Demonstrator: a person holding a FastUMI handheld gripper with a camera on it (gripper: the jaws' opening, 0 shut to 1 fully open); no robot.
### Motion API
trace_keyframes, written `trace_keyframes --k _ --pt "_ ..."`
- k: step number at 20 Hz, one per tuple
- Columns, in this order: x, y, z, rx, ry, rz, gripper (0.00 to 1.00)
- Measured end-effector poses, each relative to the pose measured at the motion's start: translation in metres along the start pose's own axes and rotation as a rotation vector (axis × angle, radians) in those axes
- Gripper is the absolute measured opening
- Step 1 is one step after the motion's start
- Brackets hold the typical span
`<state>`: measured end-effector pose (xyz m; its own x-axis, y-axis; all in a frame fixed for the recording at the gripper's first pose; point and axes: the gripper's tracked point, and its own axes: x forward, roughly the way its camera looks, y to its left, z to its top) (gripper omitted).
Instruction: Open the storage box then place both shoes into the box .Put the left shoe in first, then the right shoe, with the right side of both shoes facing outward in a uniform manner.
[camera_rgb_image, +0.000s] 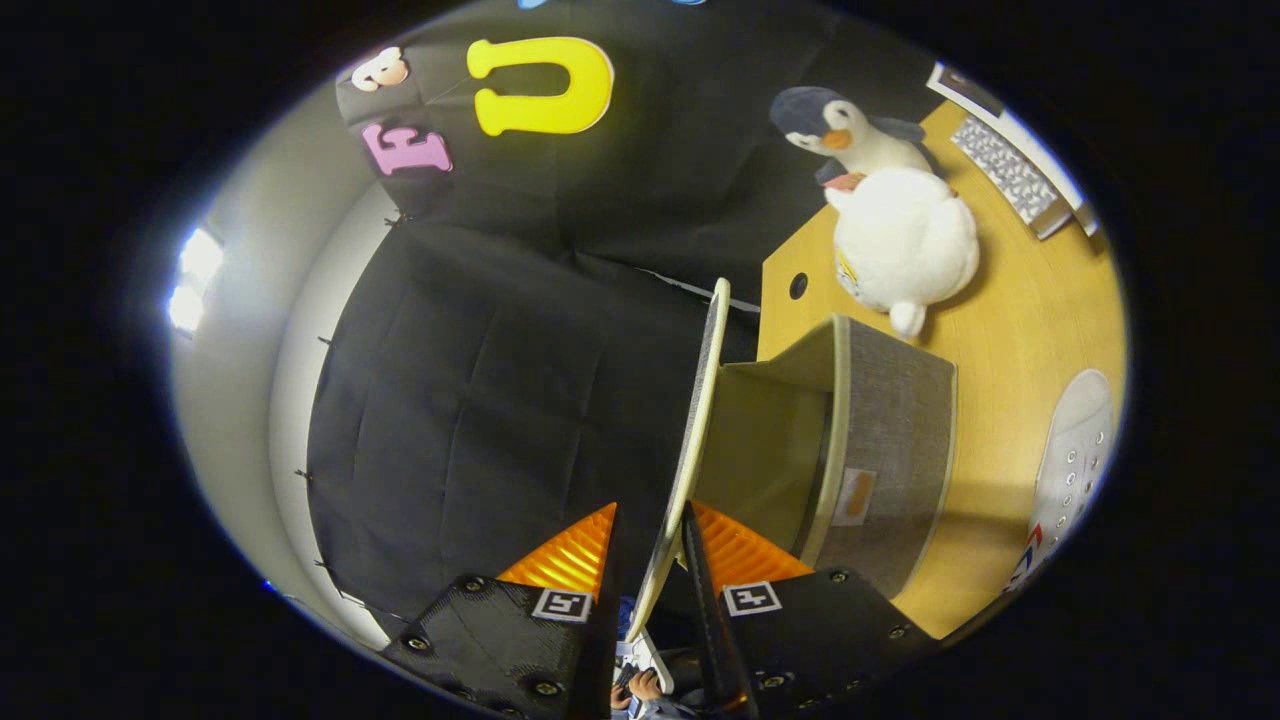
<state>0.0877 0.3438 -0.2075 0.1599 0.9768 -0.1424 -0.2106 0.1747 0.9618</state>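
I have the gripper (650, 560) jaws clenched on the lid (695, 420) edge, box (880, 440) just ahead; if my pinch slips, the lid drops shut; the shoe (1075, 450) waits beyond on the worktop (1010, 330).

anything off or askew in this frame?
Nothing damaged or spilled. The lid stands swung up off the storage box, its edge pinched between the claw fingers, as opening requires. A white shoe lies on the table beyond the box; a plush penguin sits behind.
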Motion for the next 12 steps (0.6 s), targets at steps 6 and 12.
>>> trace_keyframes --k 6,12 --pt "0.041 0.062 -0.001 -0.153 0.065 0.018 0.33" --pt "0.116 0.108 -0.005 -0.252 0.134 0.03 0.33"
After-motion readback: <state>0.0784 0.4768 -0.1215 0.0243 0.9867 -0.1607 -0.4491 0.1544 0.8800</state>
